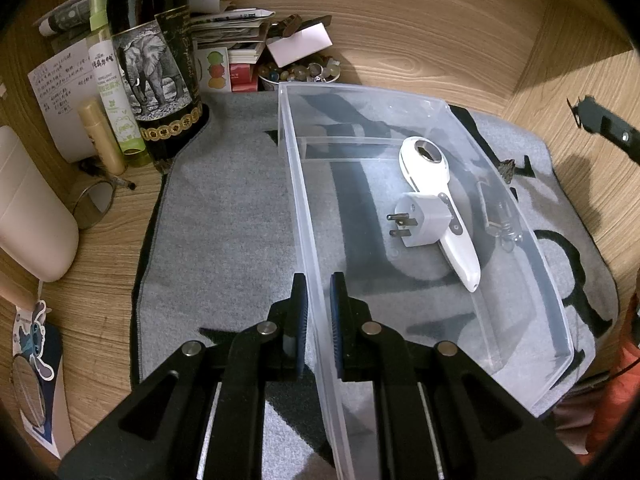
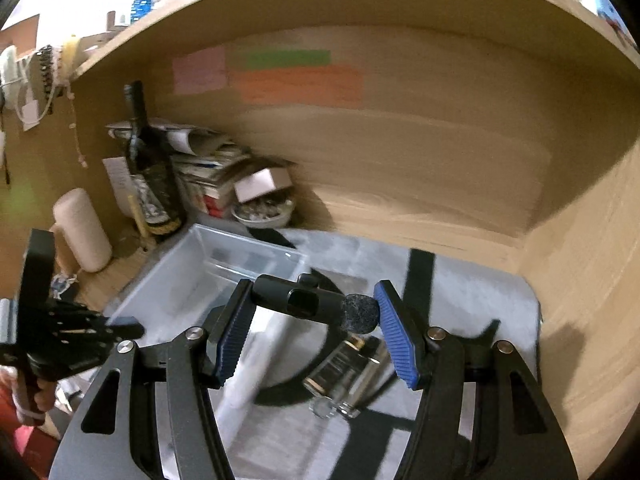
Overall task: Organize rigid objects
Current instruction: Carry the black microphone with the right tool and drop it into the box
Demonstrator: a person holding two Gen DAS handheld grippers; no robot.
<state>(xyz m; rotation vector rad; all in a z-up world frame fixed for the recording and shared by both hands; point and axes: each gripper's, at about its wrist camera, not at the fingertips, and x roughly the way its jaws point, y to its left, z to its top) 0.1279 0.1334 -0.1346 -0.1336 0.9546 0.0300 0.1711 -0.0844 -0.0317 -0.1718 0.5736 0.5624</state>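
Observation:
A clear plastic bin (image 1: 556, 316) lies on a grey mat (image 1: 224, 248). In it are a white handheld device (image 1: 436, 200) and a white plug adapter (image 1: 424, 220). My left gripper (image 1: 318, 328) is shut on the bin's left wall. In the right wrist view my right gripper (image 2: 316, 324) is shut on a small black microphone with a grey foam tip (image 2: 308, 300), held crosswise above the mat, right of the bin (image 2: 188, 276). A clear glass bottle with a gold neck (image 2: 340, 376) lies on the mat below it; through the bin's right wall it shows in the left wrist view (image 1: 500, 220).
A dark wine bottle with an elephant label (image 1: 156, 60), a green spray bottle (image 1: 112, 80), a cream cylinder (image 1: 32, 208), stacked papers (image 1: 232, 28) and a bowl of beads (image 1: 300, 72) crowd the back left. Wooden walls enclose the desk. The right gripper shows at the right edge (image 1: 608, 128).

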